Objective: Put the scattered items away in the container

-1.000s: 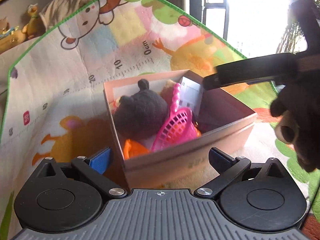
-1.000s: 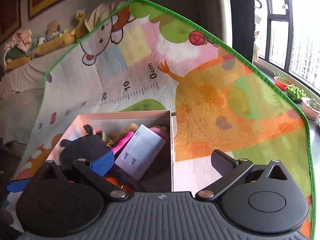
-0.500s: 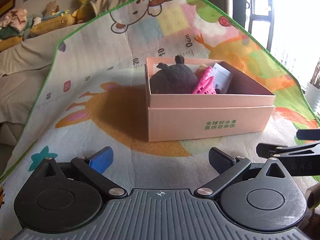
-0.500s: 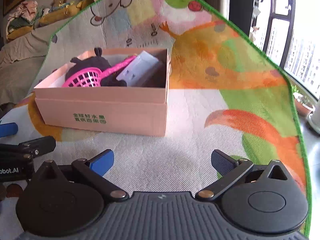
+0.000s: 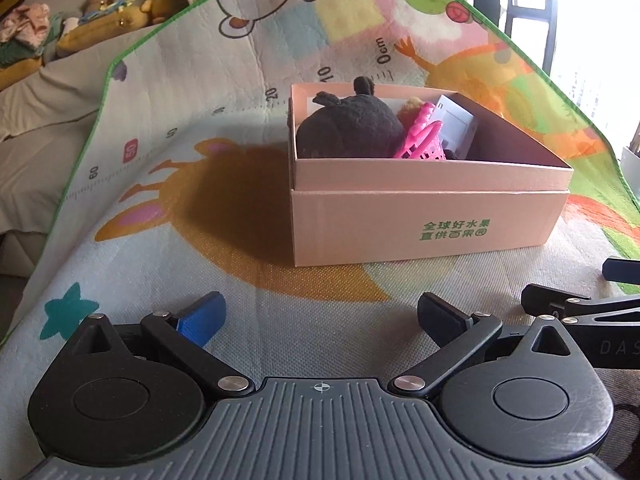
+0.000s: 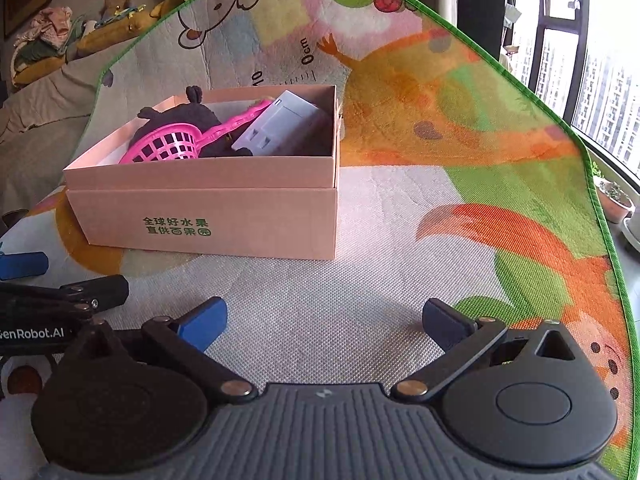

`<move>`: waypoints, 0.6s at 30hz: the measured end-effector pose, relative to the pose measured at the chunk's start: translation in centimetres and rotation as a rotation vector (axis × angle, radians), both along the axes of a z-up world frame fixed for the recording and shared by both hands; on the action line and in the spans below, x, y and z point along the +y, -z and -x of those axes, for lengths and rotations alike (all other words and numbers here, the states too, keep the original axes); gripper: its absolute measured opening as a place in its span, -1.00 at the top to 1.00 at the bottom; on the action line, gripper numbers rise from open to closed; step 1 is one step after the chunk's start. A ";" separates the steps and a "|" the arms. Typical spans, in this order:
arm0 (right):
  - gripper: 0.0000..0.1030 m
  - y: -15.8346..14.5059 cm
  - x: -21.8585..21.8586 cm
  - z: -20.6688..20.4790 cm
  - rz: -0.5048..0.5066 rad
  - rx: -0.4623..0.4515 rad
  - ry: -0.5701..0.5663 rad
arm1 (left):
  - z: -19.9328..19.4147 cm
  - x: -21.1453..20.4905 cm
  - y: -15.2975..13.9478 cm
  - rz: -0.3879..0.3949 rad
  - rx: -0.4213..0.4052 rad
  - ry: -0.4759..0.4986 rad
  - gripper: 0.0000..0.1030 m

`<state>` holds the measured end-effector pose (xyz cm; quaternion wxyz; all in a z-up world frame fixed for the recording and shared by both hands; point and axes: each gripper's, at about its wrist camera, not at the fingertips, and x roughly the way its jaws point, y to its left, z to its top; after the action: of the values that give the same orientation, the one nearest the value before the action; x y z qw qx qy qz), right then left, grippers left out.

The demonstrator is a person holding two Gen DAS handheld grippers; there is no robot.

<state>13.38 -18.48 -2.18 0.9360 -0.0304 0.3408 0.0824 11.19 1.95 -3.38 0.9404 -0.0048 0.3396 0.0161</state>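
A pink cardboard box [image 5: 424, 216] [image 6: 208, 208] with green print stands on the play mat. Inside lie a dark plush toy [image 5: 352, 126] [image 6: 180, 120], a pink plastic basket [image 5: 424, 140] [image 6: 168, 146] and a white packet [image 5: 456, 124] [image 6: 276, 124]. My left gripper [image 5: 320, 314] is open and empty, low over the mat in front of the box. My right gripper [image 6: 324, 316] is open and empty, also in front of the box. Each gripper shows at the edge of the other's view: the right one [image 5: 576, 304], the left one [image 6: 60, 292].
The colourful play mat [image 6: 440, 128] with a green border covers the surface. A sofa with plush toys [image 5: 100, 4] lies at the back left. A window and potted plants [image 6: 616, 196] are at the right.
Both grippers have drawn back from over the box and lowered to just above the mat in front of it. The box and its contents have not moved.
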 end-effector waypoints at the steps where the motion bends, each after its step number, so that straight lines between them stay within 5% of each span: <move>1: -1.00 0.0 0.0 0.0 0.000 0.000 0.000 | 0.0 0.2 0.0 0.002 0.000 0.000 -1.00; 18: -1.00 0.0 0.0 0.1 0.000 0.000 0.000 | 0.0 0.0 0.0 0.003 0.000 0.000 -1.00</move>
<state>13.27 -18.45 -2.17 0.9361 -0.0304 0.3407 0.0823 11.22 2.00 -3.38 0.9403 -0.0063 0.3399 0.0154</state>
